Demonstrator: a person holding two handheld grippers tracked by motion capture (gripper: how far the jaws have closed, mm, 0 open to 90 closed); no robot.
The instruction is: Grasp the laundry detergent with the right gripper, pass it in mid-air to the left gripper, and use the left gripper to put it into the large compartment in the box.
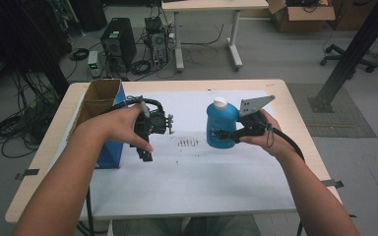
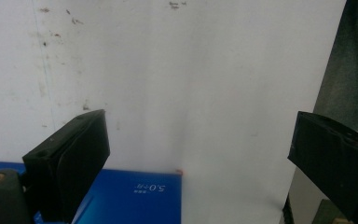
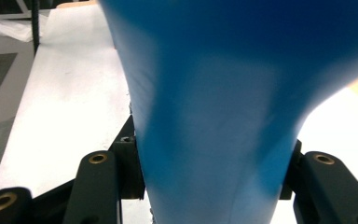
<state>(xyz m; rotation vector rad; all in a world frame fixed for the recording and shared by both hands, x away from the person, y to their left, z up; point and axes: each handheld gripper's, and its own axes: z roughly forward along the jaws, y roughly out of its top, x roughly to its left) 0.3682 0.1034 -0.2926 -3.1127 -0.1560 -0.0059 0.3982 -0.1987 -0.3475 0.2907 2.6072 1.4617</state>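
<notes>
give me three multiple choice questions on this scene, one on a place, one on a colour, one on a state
1. Where does the open cardboard box stand on the table?
A. at its left side
B. at its right side
C. at its near middle

2. What colour is the bottle's cap?
A. red
B. white
C. black

3. How are the right gripper's fingers?
A. wide open over bare paper
B. shut on the blue bottle
C. shut on the box

Answers:
1. A, the high view has the box by the left edge, beside the left gripper.
2. B, a white cap tops the blue bottle in the high view.
3. B, the right gripper view has the blue body squeezed between both fingers, and the high view shows the bottle held upright.
</notes>
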